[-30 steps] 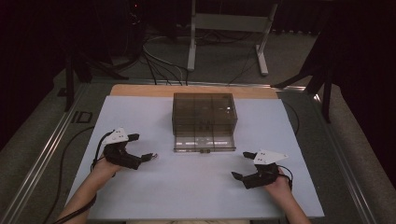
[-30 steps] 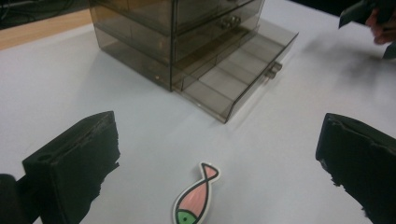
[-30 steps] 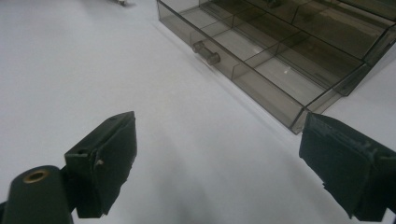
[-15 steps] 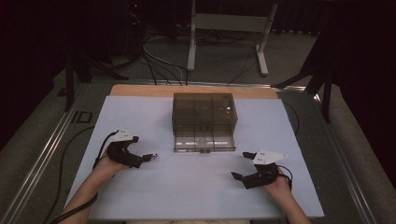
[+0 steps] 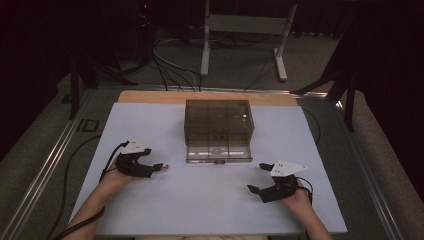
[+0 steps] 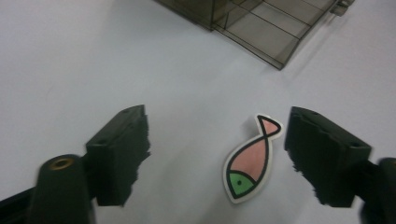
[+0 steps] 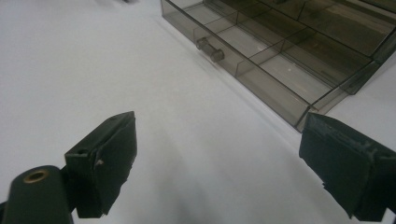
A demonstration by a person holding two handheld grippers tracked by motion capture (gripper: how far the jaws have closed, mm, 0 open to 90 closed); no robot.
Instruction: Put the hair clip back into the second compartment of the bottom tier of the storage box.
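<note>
Change: the left claw has just been closing, its jaws drawn in on either side of the fish sticker compared with a second ago; likely the start of a pick-up.
Left claw: partly open, pads clear of the sticker, holding nothing yet.
Fish sticker: flat on the white bench, toward its left edge, short of the clear drawer box with its bottom drawer pulled out.
Right claw: released, wide, empty, near the right front corner.

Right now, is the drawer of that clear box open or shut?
Open: the drawer sticks out from the clear box toward the person, its compartments uncovered.
</note>
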